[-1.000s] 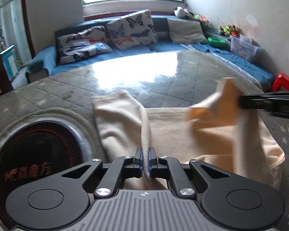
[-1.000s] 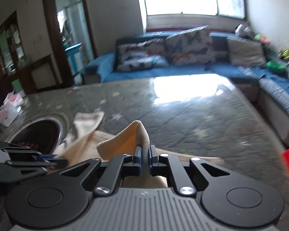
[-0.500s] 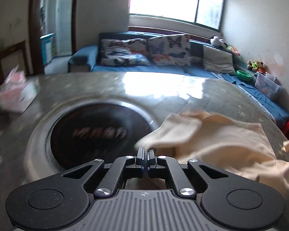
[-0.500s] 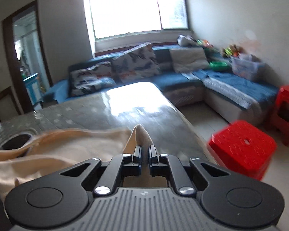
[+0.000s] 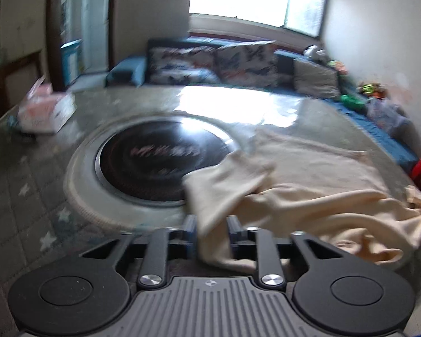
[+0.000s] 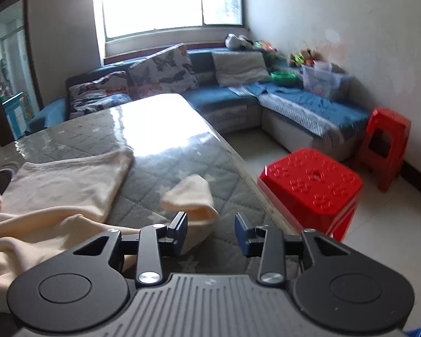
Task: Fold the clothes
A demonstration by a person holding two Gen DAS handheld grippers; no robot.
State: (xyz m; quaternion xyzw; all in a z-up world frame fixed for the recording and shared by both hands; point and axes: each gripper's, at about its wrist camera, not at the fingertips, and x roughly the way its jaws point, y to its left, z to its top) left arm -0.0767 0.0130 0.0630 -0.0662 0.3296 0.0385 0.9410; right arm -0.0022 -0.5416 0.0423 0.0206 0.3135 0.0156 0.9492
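At the far left of my left view a pink and white box [image 5: 43, 109] sits on the quilted table [image 5: 22, 174]. Next to it the round black cooktop [image 5: 160, 160] is set into the tabletop inside a pale ring. A sleeve of the cream garment [image 5: 303, 185] lies over the cooktop's right edge and runs down between the fingers of my left gripper [image 5: 210, 226]. Those fingers stand apart, so the cloth passes loosely through the gap without being pinched. The rest of the garment spreads rumpled across the table to the right.

In my right view the garment [image 6: 64, 185] lies on the left half of the table [image 6: 165, 168], partly flat and partly bunched near me. Its other sleeve end rests just ahead of my right gripper [image 6: 211, 226], touching the left finger. That gripper is spread wide with nothing between its fingers. Right of the table edge two red stools [image 6: 311, 185] stand on the floor, before the blue sofa [image 6: 294, 104].
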